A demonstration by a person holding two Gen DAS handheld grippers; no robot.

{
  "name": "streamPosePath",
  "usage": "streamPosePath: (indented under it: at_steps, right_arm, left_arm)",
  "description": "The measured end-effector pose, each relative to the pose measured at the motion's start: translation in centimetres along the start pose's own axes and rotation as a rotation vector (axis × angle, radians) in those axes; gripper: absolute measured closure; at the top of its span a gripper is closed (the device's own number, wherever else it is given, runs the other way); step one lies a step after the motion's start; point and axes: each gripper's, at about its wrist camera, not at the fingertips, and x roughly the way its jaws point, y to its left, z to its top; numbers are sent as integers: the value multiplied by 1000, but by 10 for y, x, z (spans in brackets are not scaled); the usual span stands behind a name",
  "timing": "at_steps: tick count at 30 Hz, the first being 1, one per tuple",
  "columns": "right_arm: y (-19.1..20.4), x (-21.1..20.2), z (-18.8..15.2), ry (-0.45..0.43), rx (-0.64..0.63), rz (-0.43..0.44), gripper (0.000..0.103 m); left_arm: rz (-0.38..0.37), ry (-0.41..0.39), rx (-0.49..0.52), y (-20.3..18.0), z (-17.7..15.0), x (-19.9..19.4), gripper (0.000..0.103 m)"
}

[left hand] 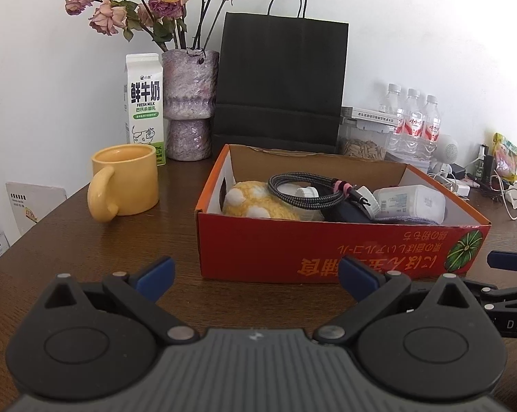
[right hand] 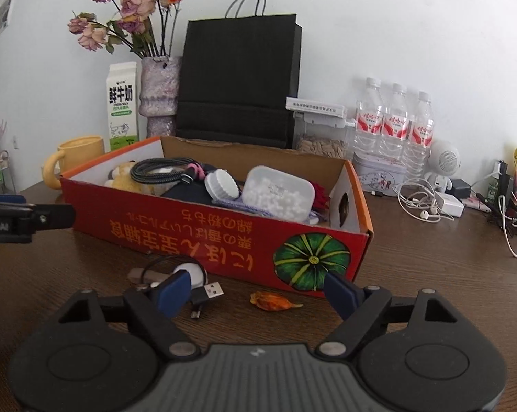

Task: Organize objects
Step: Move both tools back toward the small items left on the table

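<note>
Two hand-held grippers face a red cardboard box (right hand: 196, 219) on a dark wooden tabletop (right hand: 430, 274), with loose items left to gather. The task's thing, judged from position, is a small cable bundle (right hand: 189, 278) with a white round puck and a USB plug (right hand: 212, 290); it lies on the tabletop just in front of the box's printed long wall, its plug end pointing right. Seen from the right wrist, the bundle sits ahead and to the left, partly hidden behind the left blue pad (right hand: 174, 292). The right gripper (right hand: 255, 295) is the nearer one; its jaws stand apart with nothing between them, tilted down toward the tabletop. A dried orange petal (right hand: 273, 301) lies between the jaws' line and the box. The left gripper (left hand: 255, 274) points at the box's front wall, jaws apart and empty, lower than the rim. Box contents include a braided cable (left hand: 306, 189), a yellow plush (left hand: 255, 202) and a clear case (right hand: 279, 192)
</note>
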Motion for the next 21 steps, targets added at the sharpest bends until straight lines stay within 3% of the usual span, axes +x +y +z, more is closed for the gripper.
streamPosePath:
  at_steps: [2, 5, 13, 15, 17, 21]
  right_arm:
    - [-6, 9, -2, 37, 23, -5, 34]
    - [-10, 19, -3, 75, 46, 7, 40]
    - [-14, 35, -1, 110, 84, -42, 48]
    - [-14, 40, -1, 129, 86, -36, 52]
    - [-15, 41, -1, 128, 100, -19, 63]
    - [-13, 39, -2, 123, 86, -7, 63]
  left_arm:
    - [-3, 8, -3, 1, -1, 0, 0]
    - [-6, 10, 0, 0, -1, -1, 0]
    - [-12, 11, 7, -1, -3, -3, 0]
    - [-12, 14, 8, -1, -3, -2, 0]
    - [-12, 16, 6, -1, -3, -1, 0]
    - [-12, 18, 1, 0, -3, 0, 0]
